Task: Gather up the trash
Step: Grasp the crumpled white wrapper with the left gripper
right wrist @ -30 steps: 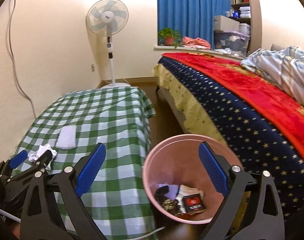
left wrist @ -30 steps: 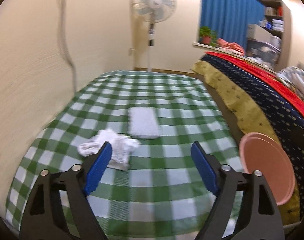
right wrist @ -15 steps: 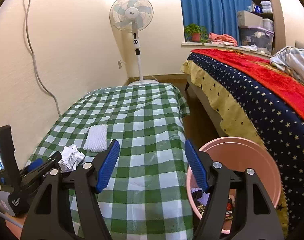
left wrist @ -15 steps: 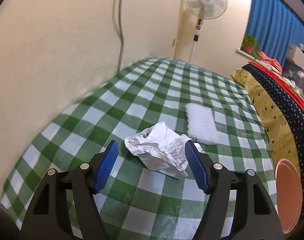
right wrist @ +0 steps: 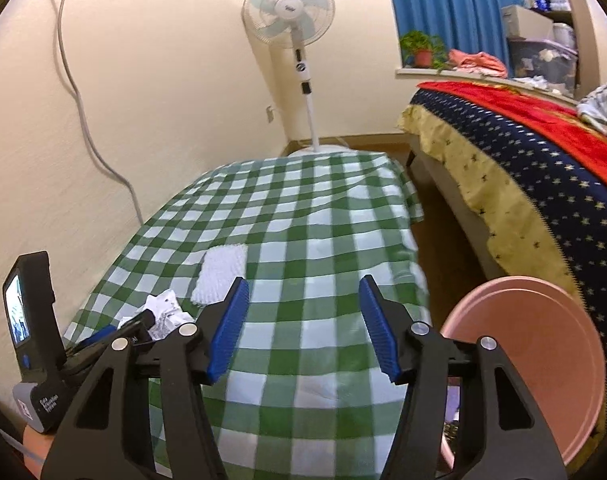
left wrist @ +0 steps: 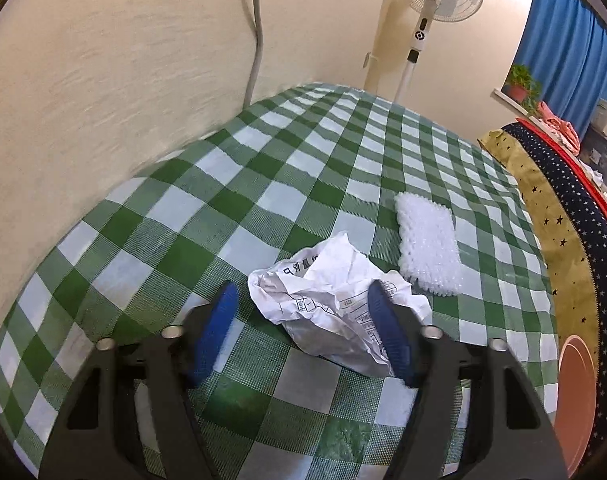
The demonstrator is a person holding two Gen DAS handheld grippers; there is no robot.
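Two pieces remain on the checked tablecloth [left wrist: 287, 184]: crumpled paper [left wrist: 331, 300] at lower centre, straddled by the closing left gripper [left wrist: 303, 320], one pad touching, not yet clamped, and a white pad [left wrist: 427, 248] to its right. Right gripper [right wrist: 303, 324] has also been closing, on nothing; pink bin [right wrist: 543, 360], lower right, awaits both.

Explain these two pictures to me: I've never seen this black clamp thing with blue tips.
There is no robot here. A person carries a two-finger gripper in each hand, and each has a camera looking along its blue fingers.

One view is from the left gripper. Its jaws have just been closing around a crumpled paper on the checked table; the right pad touches the paper, the left does not yet. A white pad lies beyond.

The other view is from the right gripper, which holds nothing, its jaws also narrowing. Beside the table stands a pink bin.
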